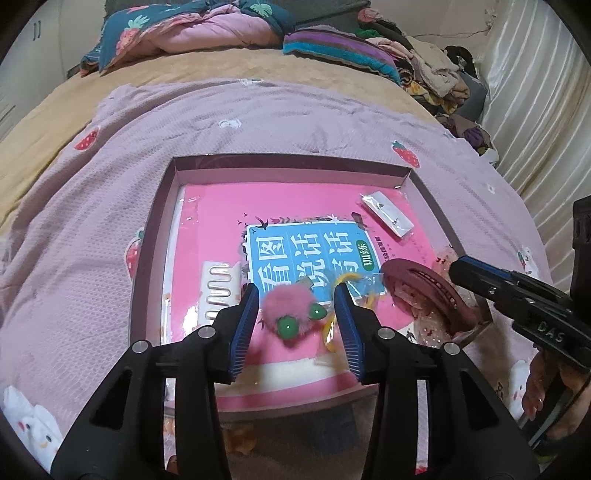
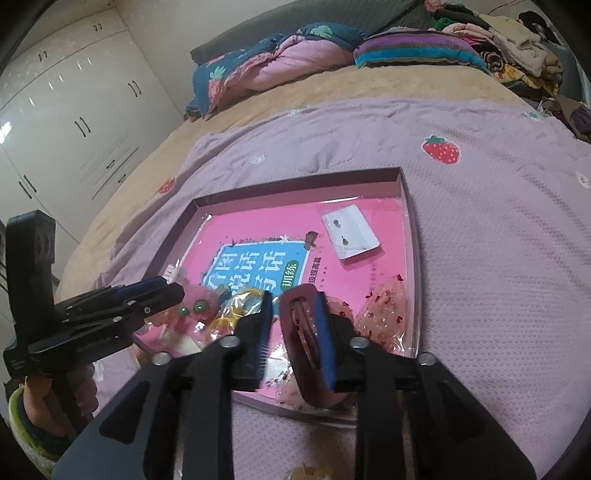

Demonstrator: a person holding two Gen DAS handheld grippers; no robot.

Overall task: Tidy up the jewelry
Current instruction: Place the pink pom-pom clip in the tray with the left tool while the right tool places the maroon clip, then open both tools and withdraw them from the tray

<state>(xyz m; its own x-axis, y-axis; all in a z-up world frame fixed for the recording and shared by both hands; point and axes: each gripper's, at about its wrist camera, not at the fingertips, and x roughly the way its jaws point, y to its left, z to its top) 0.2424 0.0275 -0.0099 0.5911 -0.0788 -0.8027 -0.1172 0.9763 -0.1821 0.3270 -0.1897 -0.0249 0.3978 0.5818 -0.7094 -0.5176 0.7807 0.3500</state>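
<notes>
A shallow mauve tray (image 1: pixel 288 162) lies on the bed with a pink book in it. My left gripper (image 1: pixel 295 295) is open around a pink fluffy hair piece with green beads (image 1: pixel 291 314); small gaps show beside both pads. My right gripper (image 2: pixel 292 301) is open too. A dark red hair clip (image 2: pixel 299 332) stands on edge between its fingers and leans on the right pad. The same clip (image 1: pixel 424 288) shows in the left wrist view beside the right gripper's tip (image 1: pixel 465 269). A white earring card (image 2: pixel 351 232) lies at the tray's far right.
A white comb clip (image 1: pixel 218 291), a yellow piece in a clear bag (image 2: pixel 236 310) and sequined clear bags (image 2: pixel 384 306) also lie in the tray. A lilac strawberry blanket (image 2: pixel 480 258) covers the bed. Folded quilts (image 1: pixel 192 33) and a clothes pile (image 1: pixel 443 74) sit behind.
</notes>
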